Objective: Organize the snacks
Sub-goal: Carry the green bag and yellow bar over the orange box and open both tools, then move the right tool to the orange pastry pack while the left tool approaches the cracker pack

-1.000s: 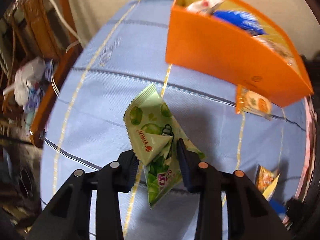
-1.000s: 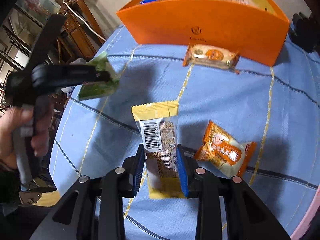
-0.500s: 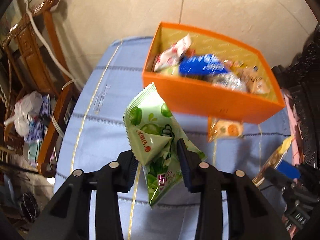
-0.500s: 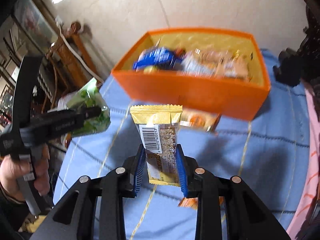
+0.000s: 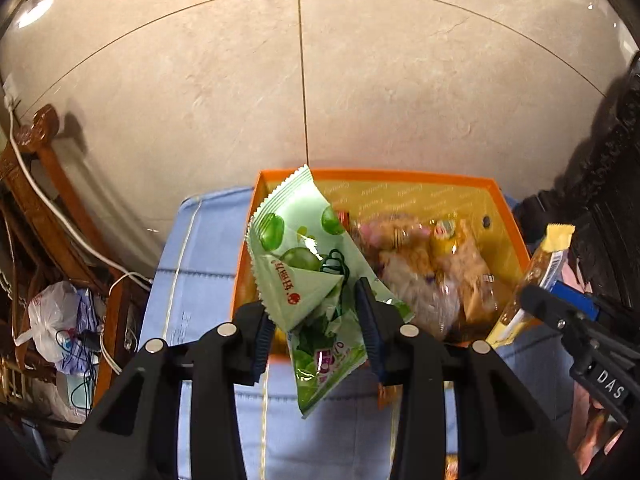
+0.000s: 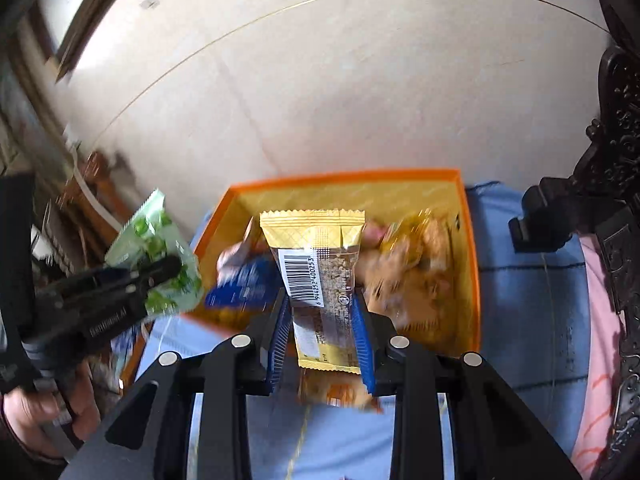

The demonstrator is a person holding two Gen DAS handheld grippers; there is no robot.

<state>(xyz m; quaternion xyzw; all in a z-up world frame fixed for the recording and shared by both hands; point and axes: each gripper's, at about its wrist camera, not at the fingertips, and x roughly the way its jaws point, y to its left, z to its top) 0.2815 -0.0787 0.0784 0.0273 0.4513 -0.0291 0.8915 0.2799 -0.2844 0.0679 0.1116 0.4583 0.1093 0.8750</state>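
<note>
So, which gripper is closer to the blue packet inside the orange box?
Right. The right gripper, holding the yellow bar, hangs directly beside the blue packet. The left gripper, with the green packet, is off beyond the orange box edge.

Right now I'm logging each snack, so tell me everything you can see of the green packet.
The green packet is a glossy, crinkled foil pouch with serrated ends, printed with green fruit and red lettering. One corner is folded over. The left gripper pinches it near the middle, tilted, in the air over the near left corner of the orange box.
</note>
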